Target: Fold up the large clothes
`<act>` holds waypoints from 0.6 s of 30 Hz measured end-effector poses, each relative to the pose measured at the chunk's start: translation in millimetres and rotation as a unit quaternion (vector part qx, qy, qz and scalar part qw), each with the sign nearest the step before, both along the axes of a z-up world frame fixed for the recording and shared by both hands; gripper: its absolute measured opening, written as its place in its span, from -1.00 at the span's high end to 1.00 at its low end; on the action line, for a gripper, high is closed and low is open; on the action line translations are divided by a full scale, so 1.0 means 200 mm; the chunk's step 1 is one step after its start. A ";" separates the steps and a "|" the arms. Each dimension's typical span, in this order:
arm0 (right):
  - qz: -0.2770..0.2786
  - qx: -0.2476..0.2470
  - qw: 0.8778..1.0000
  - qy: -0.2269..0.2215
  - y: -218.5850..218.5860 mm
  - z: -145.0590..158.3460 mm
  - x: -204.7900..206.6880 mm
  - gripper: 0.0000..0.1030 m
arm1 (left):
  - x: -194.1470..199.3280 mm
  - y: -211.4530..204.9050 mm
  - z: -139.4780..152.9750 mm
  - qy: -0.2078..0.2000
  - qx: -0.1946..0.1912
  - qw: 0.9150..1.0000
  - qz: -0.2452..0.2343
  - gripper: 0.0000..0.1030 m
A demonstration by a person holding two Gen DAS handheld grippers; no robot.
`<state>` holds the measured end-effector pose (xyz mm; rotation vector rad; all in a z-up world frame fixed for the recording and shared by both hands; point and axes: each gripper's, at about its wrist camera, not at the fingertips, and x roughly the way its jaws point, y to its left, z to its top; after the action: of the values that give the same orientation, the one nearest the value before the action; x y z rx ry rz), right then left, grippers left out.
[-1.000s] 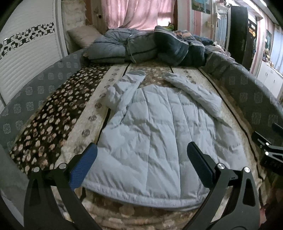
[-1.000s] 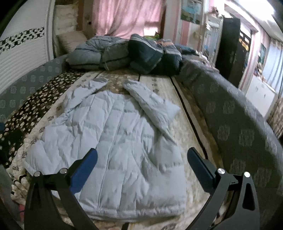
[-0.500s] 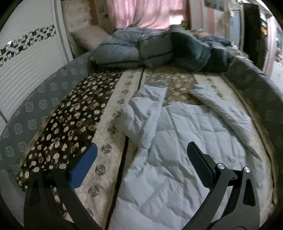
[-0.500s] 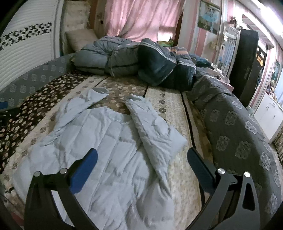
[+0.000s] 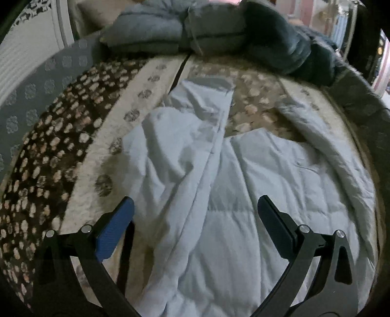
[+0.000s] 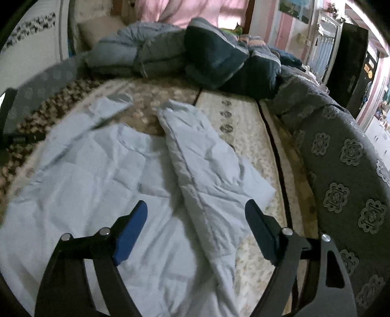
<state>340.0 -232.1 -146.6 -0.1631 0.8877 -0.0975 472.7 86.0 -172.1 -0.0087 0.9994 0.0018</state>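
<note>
Pale blue quilted coat [image 5: 243, 195] spread flat on patterned bedspread [image 5: 73, 136], directly ahead of and beneath both pairs of fingers. Left gripper [image 5: 195, 214] spread wide, empty, over one sleeve. Right gripper [image 6: 196, 214] likewise wide, empty, straddling other sleeve [image 6: 207, 175]. Rumpled duvets [image 6: 195, 53] far beyond fingertips.

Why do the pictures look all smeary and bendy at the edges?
Left wrist view: the whole bed is soft with motion blur and dim, though the left tongs stay sharp. Right wrist view: the coat smears at the left side, the pink curtain glows bright, and the fisheye bends the bed rim into a curve.
</note>
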 end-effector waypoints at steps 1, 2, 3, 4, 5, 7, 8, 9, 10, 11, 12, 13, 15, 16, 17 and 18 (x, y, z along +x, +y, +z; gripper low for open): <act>-0.003 0.000 1.000 0.005 -0.01 -0.03 0.02 -0.60 | 0.05 -0.01 -0.04 0.008 0.002 1.000 -0.002 -0.94; -0.005 0.002 1.000 0.009 -0.03 -0.06 0.04 -0.60 | 0.10 -0.03 -0.09 0.017 0.005 1.000 -0.006 -0.94; -0.007 0.004 1.000 0.012 -0.04 -0.08 0.07 -0.60 | 0.14 -0.05 -0.13 0.023 0.012 1.000 -0.010 -0.94; -0.008 0.005 1.000 0.013 -0.05 -0.10 0.08 -0.60 | 0.18 -0.07 -0.17 0.026 0.028 0.999 -0.011 -0.94; -0.010 0.004 1.000 0.016 -0.06 -0.13 0.10 -0.61 | 0.20 -0.08 -0.19 0.026 0.041 0.999 -0.010 -0.94; -0.008 0.008 1.000 0.023 -0.06 -0.17 0.11 -0.61 | 0.27 -0.10 -0.26 0.031 0.058 0.998 -0.006 -0.91; -0.007 0.013 1.000 0.025 -0.07 -0.19 0.12 -0.61 | 0.30 -0.11 -0.29 0.034 0.057 0.998 -0.007 -0.91; -0.005 0.017 0.999 0.028 -0.07 -0.20 0.13 -0.61 | 0.34 -0.10 -0.33 0.037 0.066 0.997 0.000 -0.79; -0.004 0.020 0.999 0.031 -0.07 -0.22 0.13 -0.61 | 0.37 -0.10 -0.37 0.041 0.076 0.996 0.002 -0.35; -0.003 0.019 0.999 0.031 -0.08 -0.23 0.13 -0.61 | 0.40 -0.09 -0.41 0.053 0.085 0.995 0.000 -0.11; -0.002 0.018 0.999 0.029 -0.08 -0.23 0.13 -0.61 | 0.42 -0.08 -0.43 0.060 0.084 0.995 0.002 0.22; -0.001 0.018 0.999 0.027 -0.08 -0.23 0.12 -0.61 | 0.42 -0.05 -0.43 0.062 0.067 0.996 0.002 0.51; -0.001 0.018 1.000 0.023 -0.09 -0.22 0.10 -0.61 | 0.40 0.01 -0.37 0.048 0.033 0.998 -0.002 0.81; -0.001 0.019 1.000 0.022 -0.09 -0.22 0.09 -0.61 | 0.37 0.03 -0.32 0.037 0.021 0.999 -0.007 0.88; -0.001 0.022 1.000 0.019 -0.10 -0.21 0.08 -0.61 | 0.33 0.03 -0.26 0.025 0.005 0.999 -0.020 0.89; -0.002 0.026 1.000 0.016 -0.10 -0.20 0.07 -0.61 | 0.27 0.03 -0.21 0.015 -0.009 0.999 -0.041 0.91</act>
<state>353.2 -252.0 -186.3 -0.1154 0.9218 -0.0757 527.2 91.4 -214.7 0.0158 1.0289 -0.0833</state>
